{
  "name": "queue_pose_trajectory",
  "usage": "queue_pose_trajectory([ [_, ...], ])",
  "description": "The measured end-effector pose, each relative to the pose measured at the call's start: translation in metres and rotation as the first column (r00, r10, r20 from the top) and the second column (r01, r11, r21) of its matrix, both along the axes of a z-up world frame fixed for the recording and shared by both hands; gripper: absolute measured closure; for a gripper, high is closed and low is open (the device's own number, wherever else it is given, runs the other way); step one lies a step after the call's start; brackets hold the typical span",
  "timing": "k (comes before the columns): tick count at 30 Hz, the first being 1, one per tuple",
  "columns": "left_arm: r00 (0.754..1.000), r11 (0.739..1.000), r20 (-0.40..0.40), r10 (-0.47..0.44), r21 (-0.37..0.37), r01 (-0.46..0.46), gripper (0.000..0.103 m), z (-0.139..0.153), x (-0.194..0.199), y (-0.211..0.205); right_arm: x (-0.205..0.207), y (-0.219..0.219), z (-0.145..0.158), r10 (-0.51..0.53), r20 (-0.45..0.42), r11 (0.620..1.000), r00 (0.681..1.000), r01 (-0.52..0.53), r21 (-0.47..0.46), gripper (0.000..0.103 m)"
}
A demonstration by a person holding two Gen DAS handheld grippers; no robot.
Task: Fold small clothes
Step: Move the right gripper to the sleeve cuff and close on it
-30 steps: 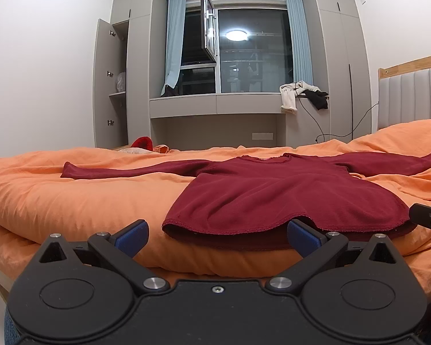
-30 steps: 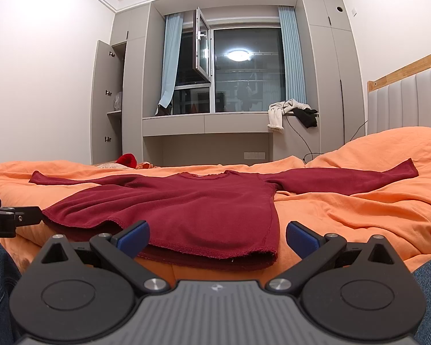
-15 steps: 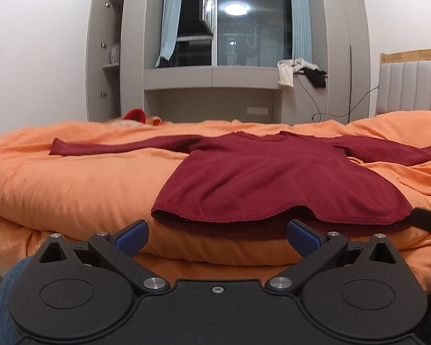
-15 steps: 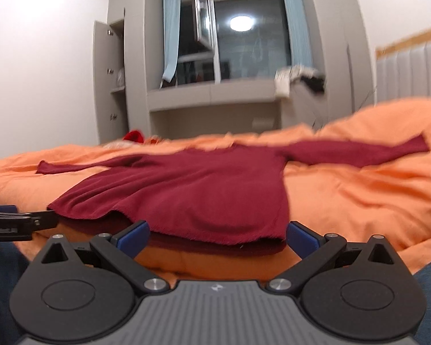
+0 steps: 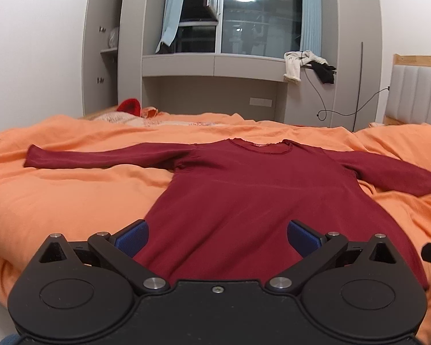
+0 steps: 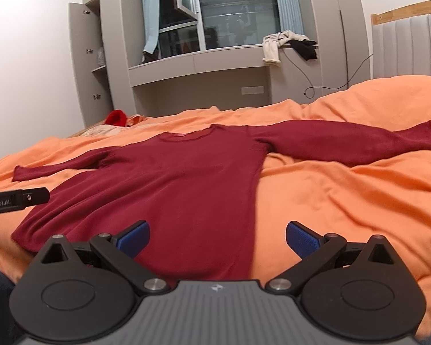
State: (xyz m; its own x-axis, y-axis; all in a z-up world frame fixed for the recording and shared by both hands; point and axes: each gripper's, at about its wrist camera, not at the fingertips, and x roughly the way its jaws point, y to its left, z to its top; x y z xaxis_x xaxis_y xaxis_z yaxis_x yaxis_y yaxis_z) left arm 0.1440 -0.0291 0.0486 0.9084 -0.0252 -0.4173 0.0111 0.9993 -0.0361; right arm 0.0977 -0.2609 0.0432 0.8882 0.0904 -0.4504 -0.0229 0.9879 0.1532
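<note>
A dark red long-sleeved top (image 5: 261, 198) lies flat on the orange duvet (image 5: 57, 201), sleeves spread out, neck away from me. It also shows in the right wrist view (image 6: 169, 184). My left gripper (image 5: 218, 237) is open and empty above the hem's left part. My right gripper (image 6: 217, 237) is open and empty above the hem's right corner. The left gripper's tip (image 6: 17, 201) shows at the left edge of the right wrist view.
A padded headboard (image 5: 416, 97) stands at the right. Grey cabinets and a window ledge (image 5: 215, 63) with draped clothes (image 5: 307, 63) stand beyond the bed. A red item (image 5: 129, 106) lies at the far bed edge. A cable (image 5: 347, 106) hangs by the wall.
Both grippers have risen and tilted down, moving forward over the hem of the red top. The top itself has not moved.
</note>
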Motion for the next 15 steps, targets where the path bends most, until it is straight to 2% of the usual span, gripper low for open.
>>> queue_pose_trajectory([
  [11,0.997,0.997,-0.050,-0.058,0.043,0.060,0.001,0.006,0.095,-0.049,0.071,-0.055,0.002,-0.078,-0.067,0.997,0.995,0.078,-0.012,0.000],
  [15,0.993,0.992,-0.068,-0.093,0.085,0.098,0.001,0.000,0.128,-0.071,0.098,-0.076,0.004,-0.106,-0.056,0.994,0.993,0.104,-0.026,0.000],
])
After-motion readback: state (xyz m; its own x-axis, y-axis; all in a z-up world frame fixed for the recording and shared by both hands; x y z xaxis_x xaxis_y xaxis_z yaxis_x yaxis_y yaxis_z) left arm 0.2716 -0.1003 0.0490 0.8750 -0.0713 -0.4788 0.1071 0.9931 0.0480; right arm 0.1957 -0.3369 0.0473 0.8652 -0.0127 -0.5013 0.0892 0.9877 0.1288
